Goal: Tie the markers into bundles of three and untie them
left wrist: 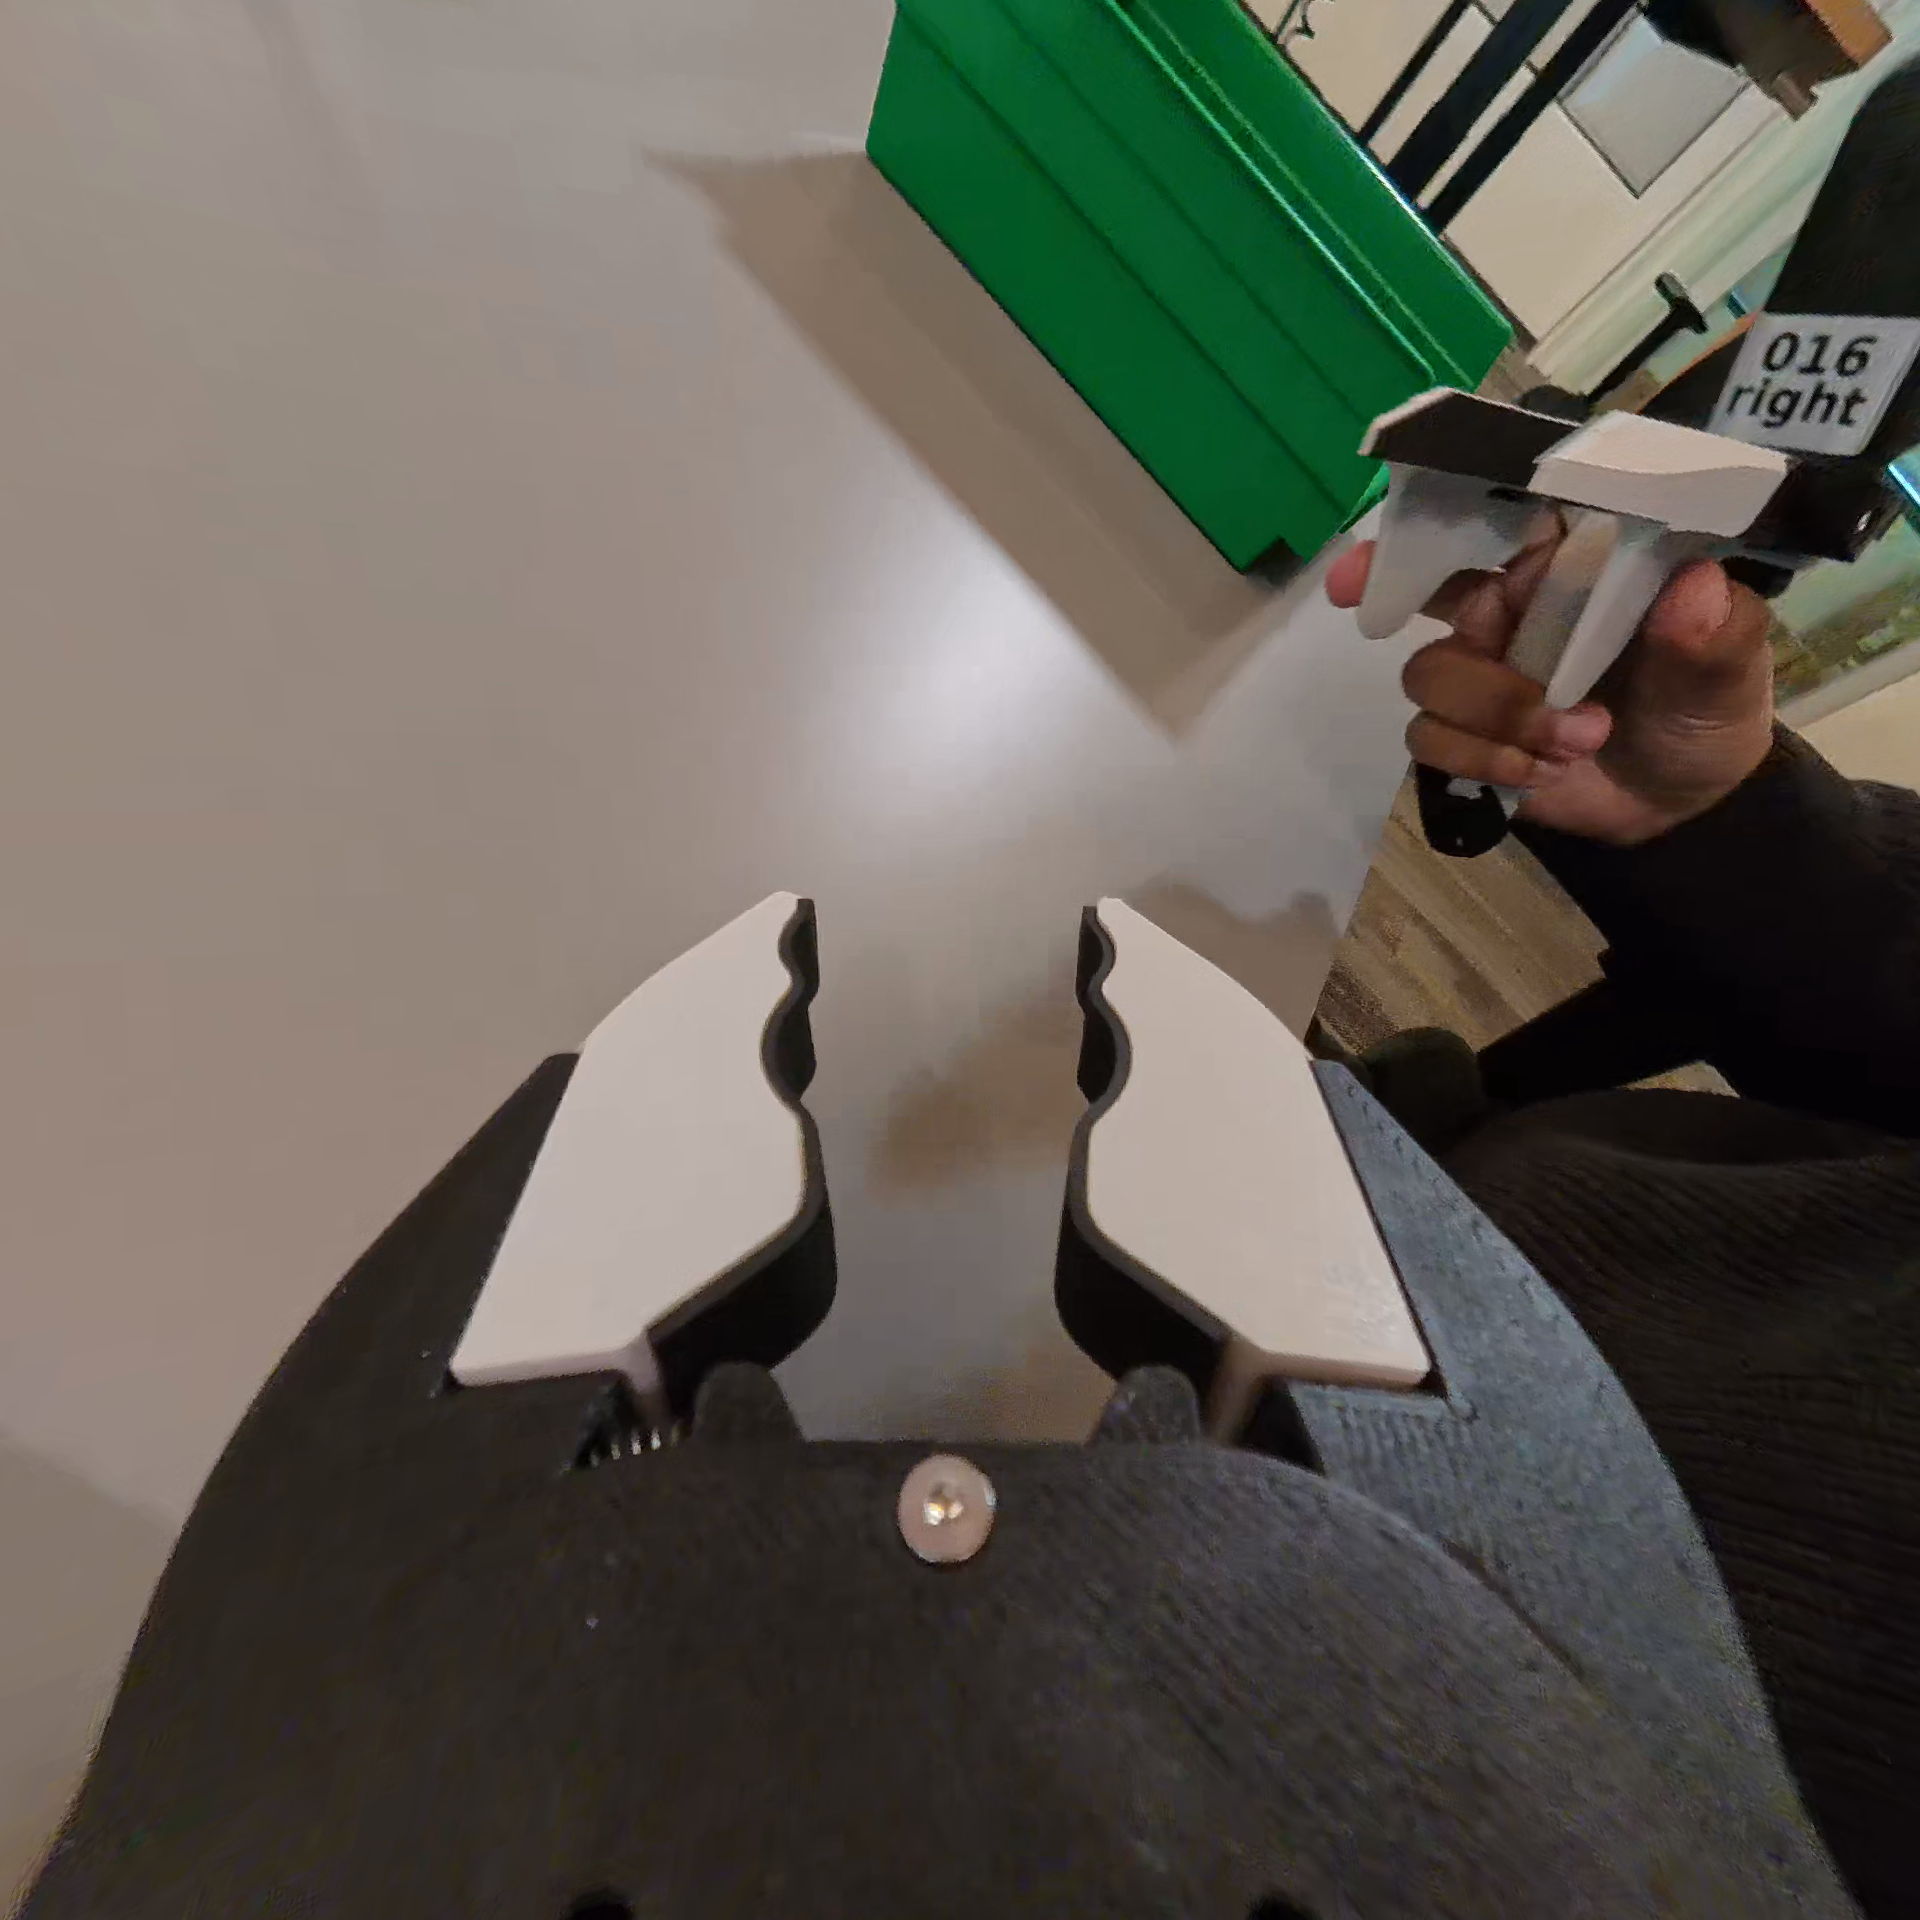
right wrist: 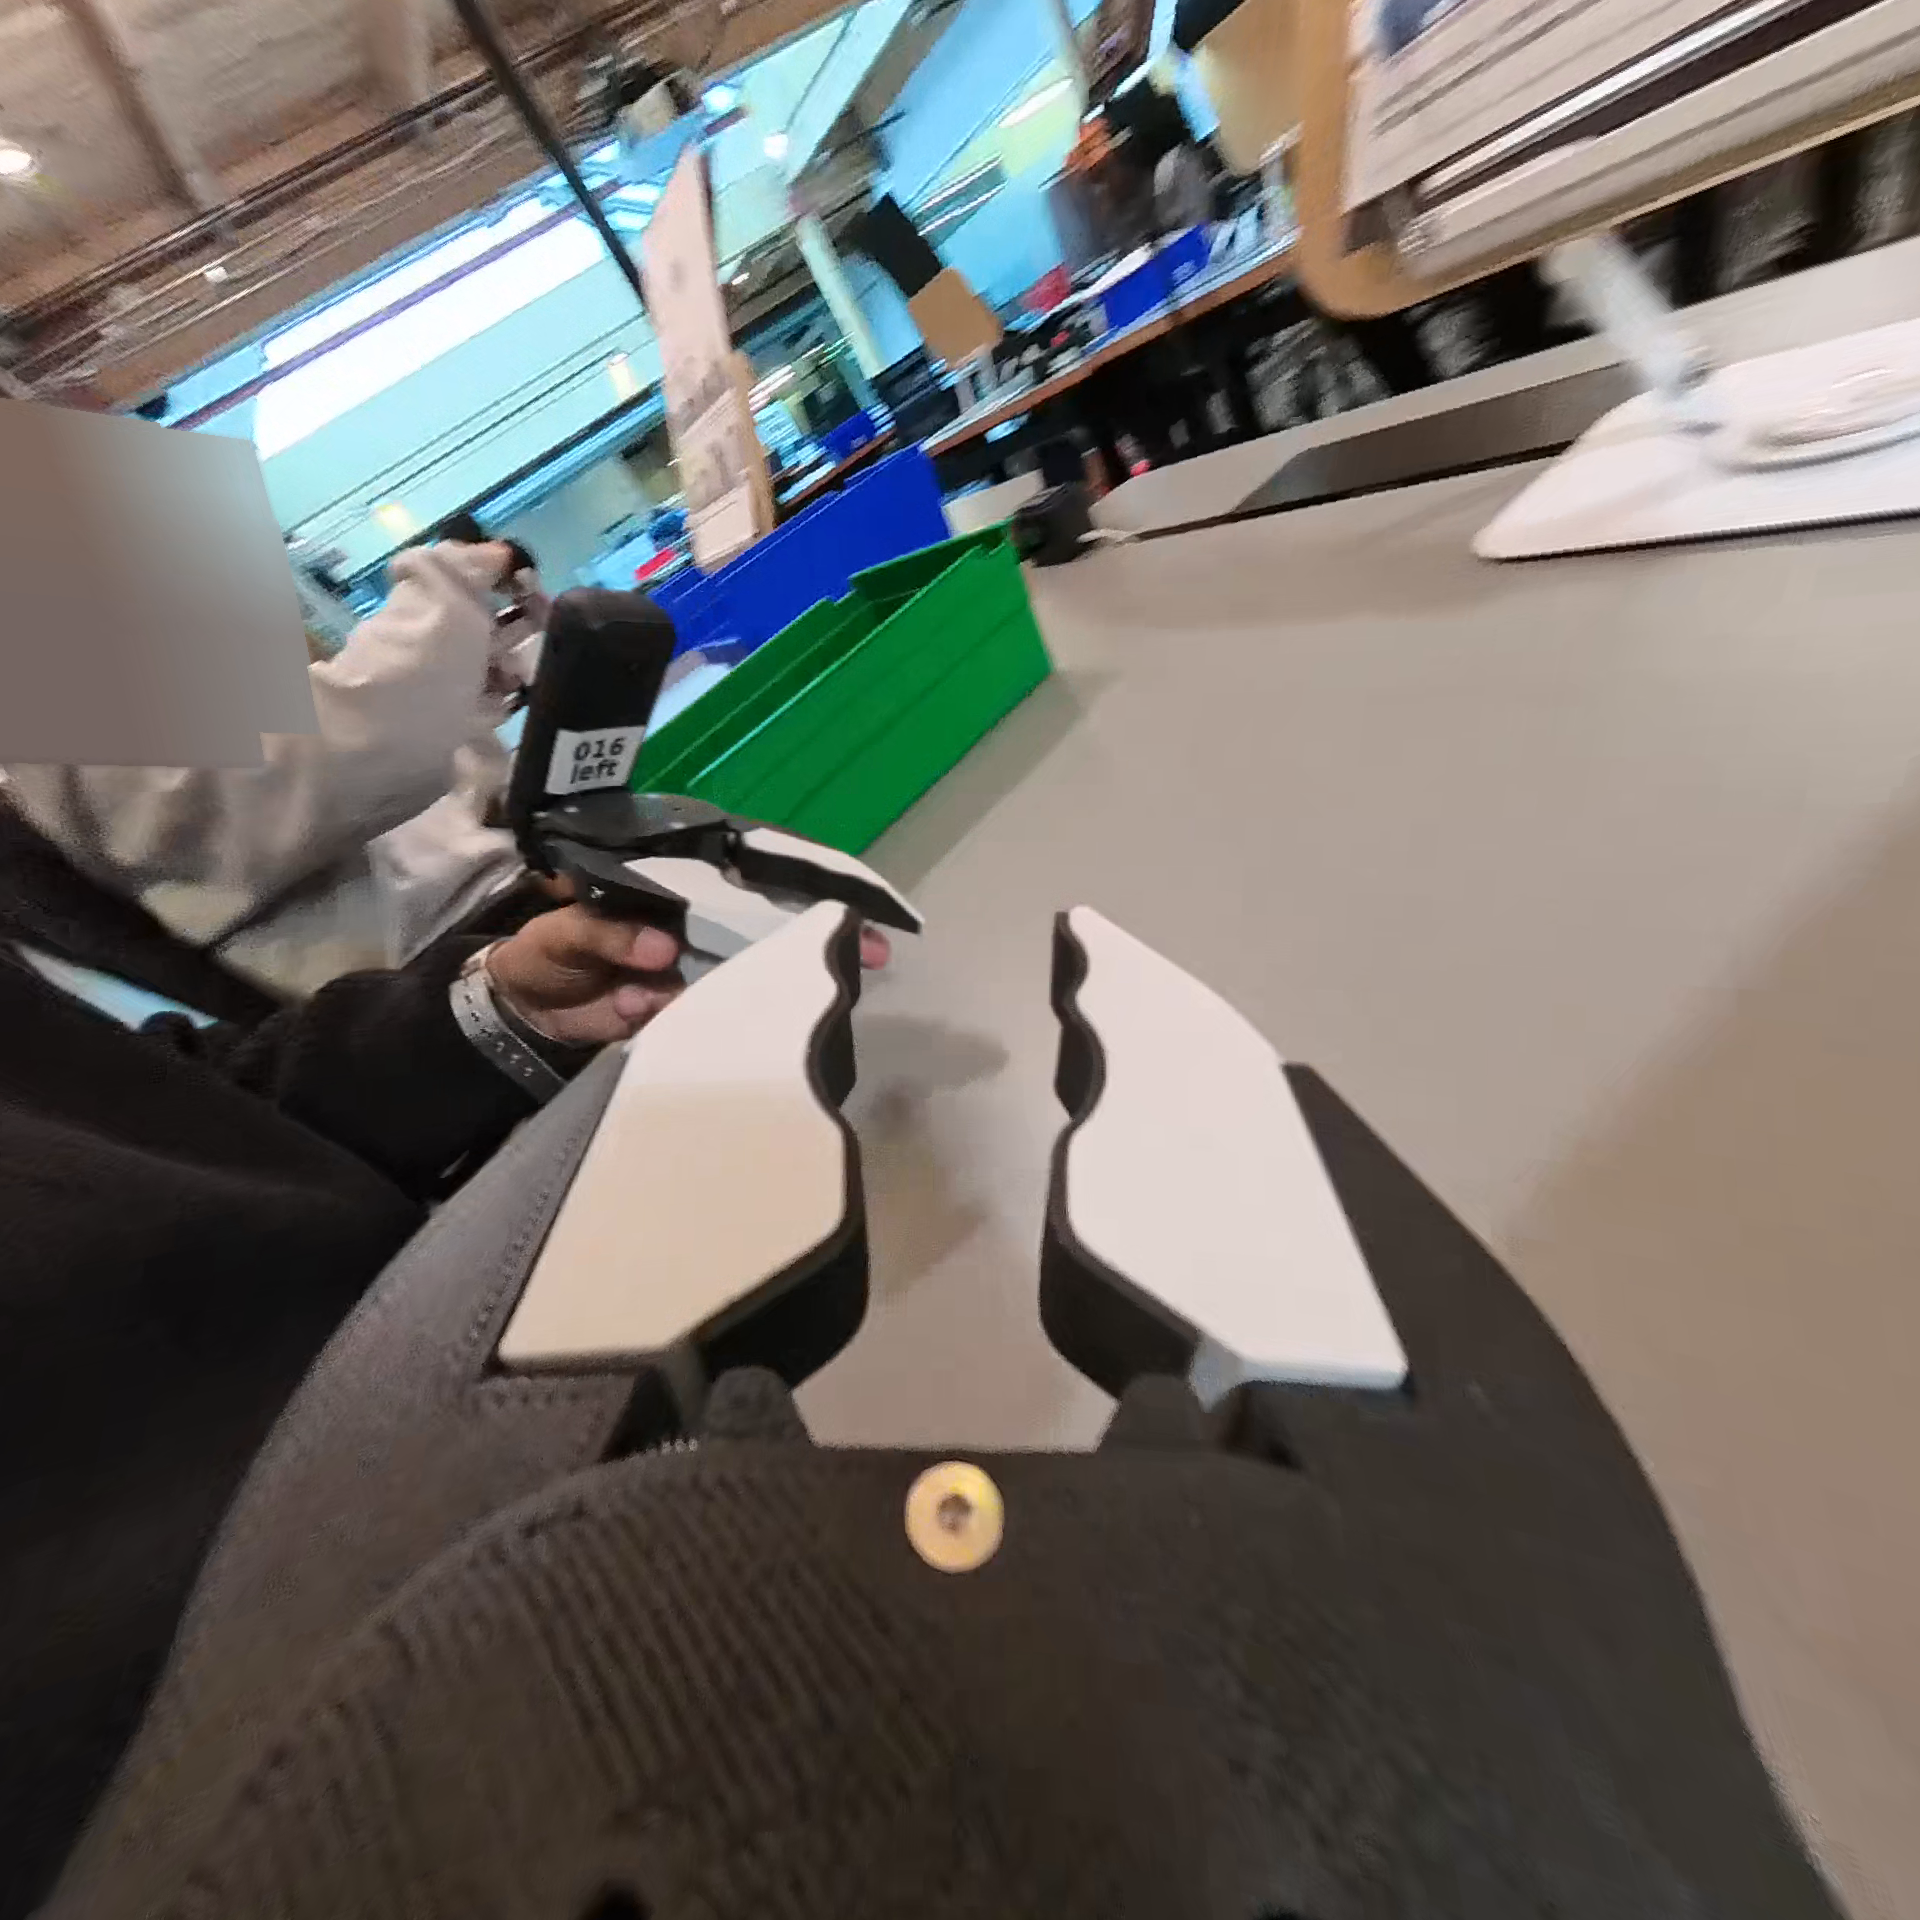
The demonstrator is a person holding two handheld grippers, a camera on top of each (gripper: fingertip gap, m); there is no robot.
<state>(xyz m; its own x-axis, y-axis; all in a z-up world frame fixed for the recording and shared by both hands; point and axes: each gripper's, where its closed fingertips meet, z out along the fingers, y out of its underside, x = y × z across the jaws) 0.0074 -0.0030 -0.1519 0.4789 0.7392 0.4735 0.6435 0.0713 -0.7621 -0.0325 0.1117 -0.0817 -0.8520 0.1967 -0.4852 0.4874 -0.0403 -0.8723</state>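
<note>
— Left gripper (left wrist: 945, 914)?
— Parted to a middling gap, nothing between the pads. Hovering over bare grey table (left wrist: 416, 623), shadow just beneath.
— Right gripper (right wrist: 956, 920)?
— Same: parted, empty, low over the tabletop. Held in a hand (left wrist: 1621, 707) out near the table's right edge, fingers pointing downward in the left wrist view.
— Nearest thing?
— Green bin (left wrist: 1143, 260), open-topped, sitting on the table. Ahead and to the right of the left gripper; ahead and to the left of the right one, so roughly between their lines of sight. Long axis slanting away from both, one short end toward the grippers.
— Nearer to which?
— Hard to call; apart from both, touching neither.
— Farther out?
— Blue bin (right wrist: 831, 530) behind the green one. White board (right wrist: 1662, 499) far right, well apart. Table edge close on the right, floor beyond; open surface ahead and leftward.
</note>
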